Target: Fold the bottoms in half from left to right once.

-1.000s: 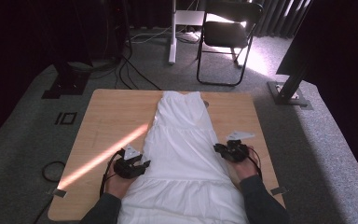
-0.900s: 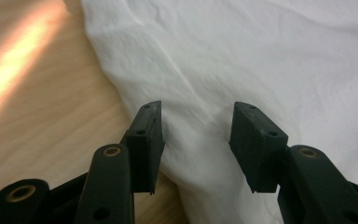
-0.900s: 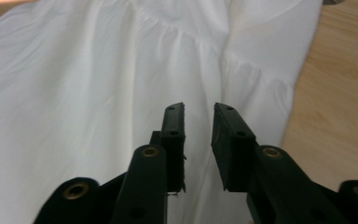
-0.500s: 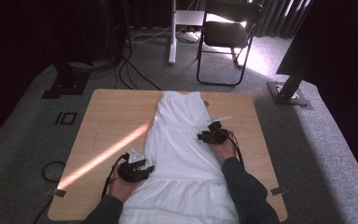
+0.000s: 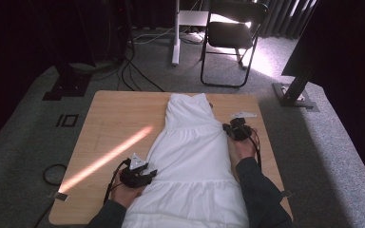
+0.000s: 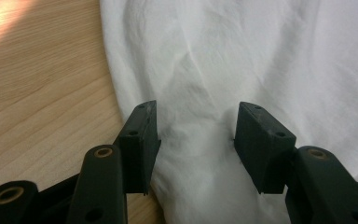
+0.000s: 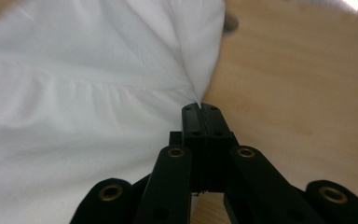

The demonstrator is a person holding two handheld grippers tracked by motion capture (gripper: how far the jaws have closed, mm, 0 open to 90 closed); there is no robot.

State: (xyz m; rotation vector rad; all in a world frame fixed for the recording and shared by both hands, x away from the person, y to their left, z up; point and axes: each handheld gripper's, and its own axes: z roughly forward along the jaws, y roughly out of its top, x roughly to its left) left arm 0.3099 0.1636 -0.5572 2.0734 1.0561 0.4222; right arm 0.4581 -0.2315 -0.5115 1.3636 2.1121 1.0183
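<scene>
A wooden table point(image 5: 109, 123) carries a white dress point(image 5: 190, 156) laid flat along its middle, the narrow bodice toward the far edge and the wide skirt spreading to the near edge, where it runs off toward the person. The work in hand looks like getting a hold on both side edges of the dress, probably ahead of folding or straightening it. On the dress's right side, at the gathered seam below the bodice, the right gripper point(image 5: 229, 128) sits at the very edge of the cloth; its jaws have just been closing and now stand pressed together, with a small point of the dress's edge seemingly nipped at their tips point(image 7: 199, 106), though how much fabric is caught is hard to tell. On the skirt's left edge the left gripper point(image 5: 148, 174) rests on the cloth with its jaws apart; they have just been opening, and a raised ridge of fabric lies between the pads point(image 6: 142, 135) without being squeezed. The next move seems to call for the left jaws to close on that ridge, so both sides are held before anything is lifted.
</scene>
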